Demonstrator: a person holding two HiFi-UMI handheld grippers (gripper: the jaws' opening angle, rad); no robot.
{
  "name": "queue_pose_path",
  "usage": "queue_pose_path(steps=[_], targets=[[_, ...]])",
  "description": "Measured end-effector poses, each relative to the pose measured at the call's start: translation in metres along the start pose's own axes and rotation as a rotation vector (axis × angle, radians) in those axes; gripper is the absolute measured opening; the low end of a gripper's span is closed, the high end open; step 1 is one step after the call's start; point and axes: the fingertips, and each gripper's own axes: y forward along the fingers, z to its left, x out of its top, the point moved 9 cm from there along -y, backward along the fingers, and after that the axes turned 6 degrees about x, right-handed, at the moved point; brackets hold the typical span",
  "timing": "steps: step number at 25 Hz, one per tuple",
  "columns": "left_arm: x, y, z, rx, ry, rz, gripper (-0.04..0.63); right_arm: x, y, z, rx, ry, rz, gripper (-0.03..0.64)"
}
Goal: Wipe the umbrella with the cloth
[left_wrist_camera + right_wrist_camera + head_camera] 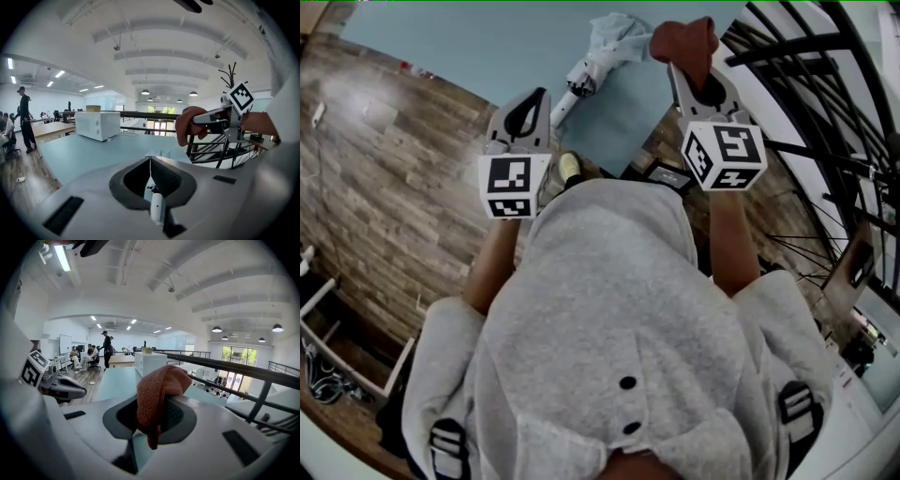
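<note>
The left gripper [534,101], smooth grey plastic, had its jaws pressed together on nothing, near the umbrella [592,58], whose white handle and crumpled pale-blue canopy lay on the matt blue table [469,42]. The right gripper [694,77] pinched a nubbly rust-red cloth [682,39] beside the canopy, with a black railing [806,56] further right. Only the gripper views showed a white box [98,124] farther along the table.
</note>
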Motion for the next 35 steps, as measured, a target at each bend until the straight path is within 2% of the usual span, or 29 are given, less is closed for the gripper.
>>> queue_pose_path(steps=[10, 16, 21, 25, 35], targets=[[-0.034, 0.045, -0.033, 0.03, 0.043, 0.186, 0.019, -0.011, 0.023, -0.048, 0.086, -0.024, 0.027, 0.074], [-0.059, 0.069, -0.036, -0.002, 0.082, 0.302, 0.151, -0.025, 0.04, -0.065, 0.109, -0.01, 0.058, 0.073], [-0.087, 0.096, -0.042, -0.056, 0.17, 0.445, 0.2, -0.038, 0.054, -0.078, 0.114, -0.013, 0.106, 0.072], [-0.107, 0.109, -0.039, -0.067, 0.188, 0.532, 0.216, -0.052, 0.068, -0.082, 0.122, -0.015, 0.153, 0.072], [-0.131, 0.127, -0.033, -0.068, 0.205, 0.658, 0.216, -0.077, 0.09, -0.089, 0.118, -0.02, 0.238, 0.074]])
